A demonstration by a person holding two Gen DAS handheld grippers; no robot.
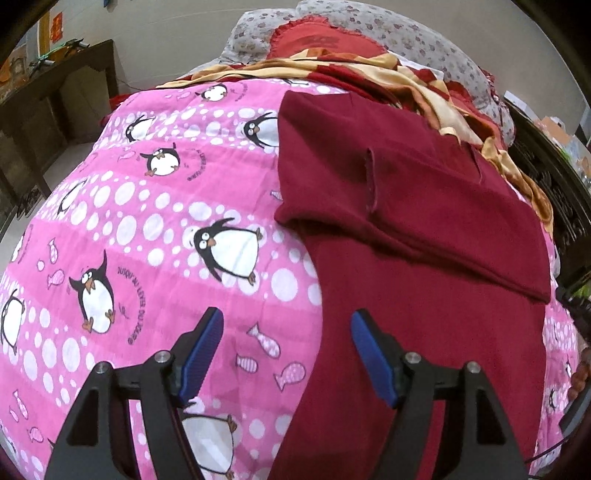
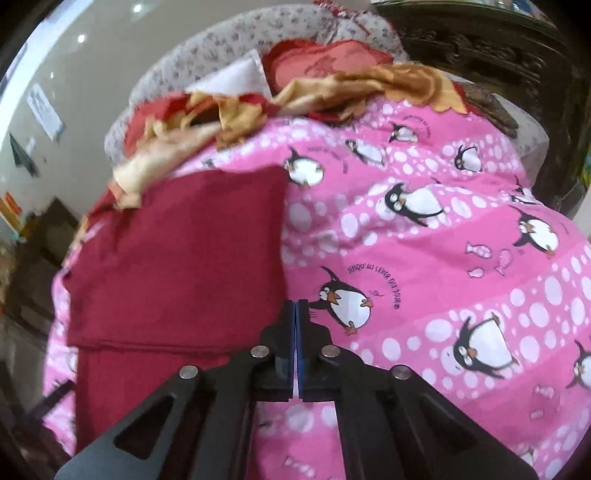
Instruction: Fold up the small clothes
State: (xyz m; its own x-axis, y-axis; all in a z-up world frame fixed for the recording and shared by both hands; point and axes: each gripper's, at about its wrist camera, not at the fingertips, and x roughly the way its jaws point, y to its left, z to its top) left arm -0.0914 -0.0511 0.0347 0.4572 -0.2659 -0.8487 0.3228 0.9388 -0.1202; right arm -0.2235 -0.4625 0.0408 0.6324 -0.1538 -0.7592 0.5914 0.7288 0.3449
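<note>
**Maroon garment half-folded on the penguin quilt, both my grippers empty**

My left gripper hangs over the bed with its blue pads spread wide and nothing between them. Below the gap between the pads runs the left edge of the maroon garment, where it meets the pink penguin quilt; the left pad sits over the quilt, the right one over the maroon cloth.

The garment lies flat on the quilt, on the right side of my left wrist view. Its far part is folded over onto the near part, so a doubled layer with a slanted lower edge rests across the single layer that runs toward me. A short sleeve with a stitched hem lies on top of that doubled layer.

My right gripper is closed, its two pads pressed flat together with no cloth caught in them. Its tips sit just beside the right edge of the maroon garment, over the quilt and near a printed penguin. This view is blurred on the left.

Beyond the garment, at the head of the bed, a crumpled red and gold cloth lies heaped against a grey floral pillow.
</note>
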